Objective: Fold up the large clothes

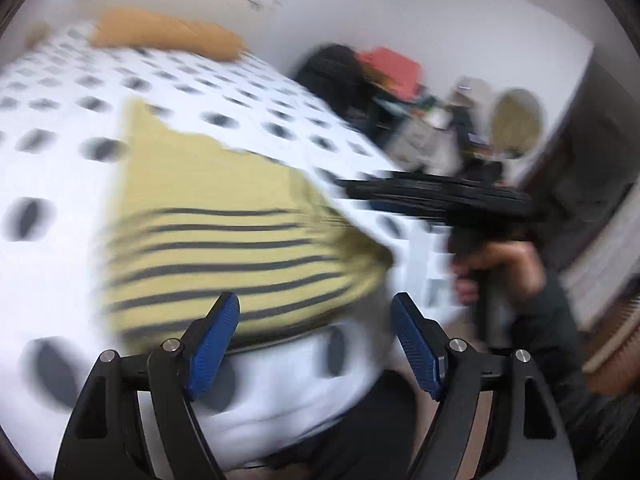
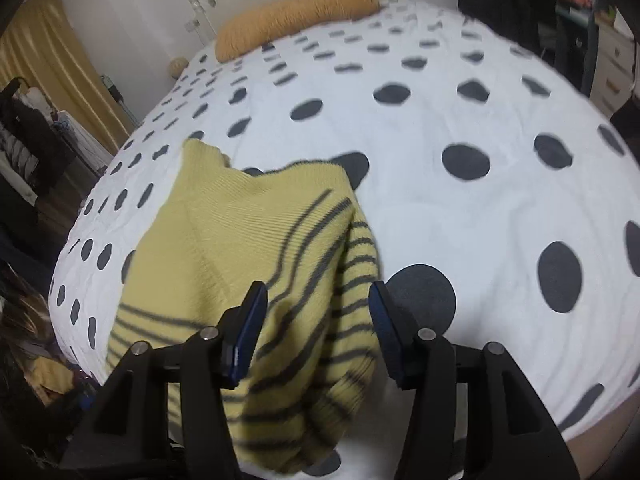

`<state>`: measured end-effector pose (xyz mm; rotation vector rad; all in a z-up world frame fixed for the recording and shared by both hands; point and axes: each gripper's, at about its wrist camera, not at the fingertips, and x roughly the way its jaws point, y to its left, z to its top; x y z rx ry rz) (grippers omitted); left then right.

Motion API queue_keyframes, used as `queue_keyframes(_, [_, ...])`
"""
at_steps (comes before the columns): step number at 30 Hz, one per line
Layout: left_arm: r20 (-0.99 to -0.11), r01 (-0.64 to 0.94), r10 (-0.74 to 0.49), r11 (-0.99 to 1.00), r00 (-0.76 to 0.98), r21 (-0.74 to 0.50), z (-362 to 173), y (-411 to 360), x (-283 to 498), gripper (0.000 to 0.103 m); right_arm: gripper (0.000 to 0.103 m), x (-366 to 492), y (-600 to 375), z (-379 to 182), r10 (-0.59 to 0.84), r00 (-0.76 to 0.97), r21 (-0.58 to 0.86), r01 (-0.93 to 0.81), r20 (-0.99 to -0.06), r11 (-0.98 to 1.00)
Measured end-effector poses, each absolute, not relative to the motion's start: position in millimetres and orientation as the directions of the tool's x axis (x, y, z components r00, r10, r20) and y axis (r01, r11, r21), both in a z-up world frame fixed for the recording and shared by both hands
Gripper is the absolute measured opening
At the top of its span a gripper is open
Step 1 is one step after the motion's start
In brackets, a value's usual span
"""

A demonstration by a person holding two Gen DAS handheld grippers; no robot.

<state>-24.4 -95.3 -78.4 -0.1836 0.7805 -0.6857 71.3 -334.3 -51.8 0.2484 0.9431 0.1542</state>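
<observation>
Two handheld grippers hang over a bed covered in a white bedspread (image 2: pixel 440 208) with dark dots, and one yellow sweater (image 2: pixel 256 248) with grey stripes lies folded on it near the foot edge; the sweater is the landmark for everything below. Directly above its near, striped end, the right gripper (image 2: pixel 318 320) has its blue-padded jaws parted, and the cloth seen between them is not pinched; the pads stand clear of it. Above the same near edge in the blurred left wrist view, the left gripper (image 1: pixel 316 344) is spread wide with nothing held, the sweater (image 1: pixel 224 240) just beyond its tips. To the sweater's right in that view, a person's hand (image 1: pixel 504 268) grips the black handle of the other tool. Beyond the sweater's far, plain yellow edge, which ends in a raised corner, the bedspread runs bare up to an orange bolster pillow (image 2: pixel 296 16) at the head of the bed; to the sweater's right lies a broad stretch of uncovered dotted cloth; to its left the bed edge drops off close by toward a dim floor and a yellow curtain (image 2: pixel 48 52).
</observation>
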Motion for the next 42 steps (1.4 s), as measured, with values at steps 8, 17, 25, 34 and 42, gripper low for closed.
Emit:
queue_keyframes(8, [-0.631, 0.415, -0.192, 0.882, 0.751, 0.225, -120, -101, -38, 0.078, 0.063, 61, -277, -65, 0.293, 0.597, 0.319, -0.066, -0.746, 0.946])
queue_keyframes(17, [-0.616, 0.398, -0.173, 0.883, 0.769, 0.249, -139, -122, -14, 0.08, 0.064, 61, -276, -78, 0.251, 0.621, 0.32, 0.0, -0.742, 0.947])
queue_keyframes(25, [-0.663, 0.247, -0.251, 0.964, 0.705, -0.102, -145, -63, 11, 0.082, 0.062, 52, -263, -76, 0.264, 0.62, 0.332, -0.006, -0.739, 0.943])
queue_keyframes(34, [-0.681, 0.183, -0.272, 0.962, 0.68, -0.202, -161, -46, 10, 0.082, 0.063, 39, -275, -106, 0.165, 0.644, 0.27, 0.068, -0.747, 0.96])
queue_keyframes(42, [-0.702, 0.105, -0.211, 0.976, 0.68, -0.192, -159, -18, -2, 0.076, 0.063, 39, -280, -101, 0.185, 0.658, 0.31, 0.078, -0.73, 0.947])
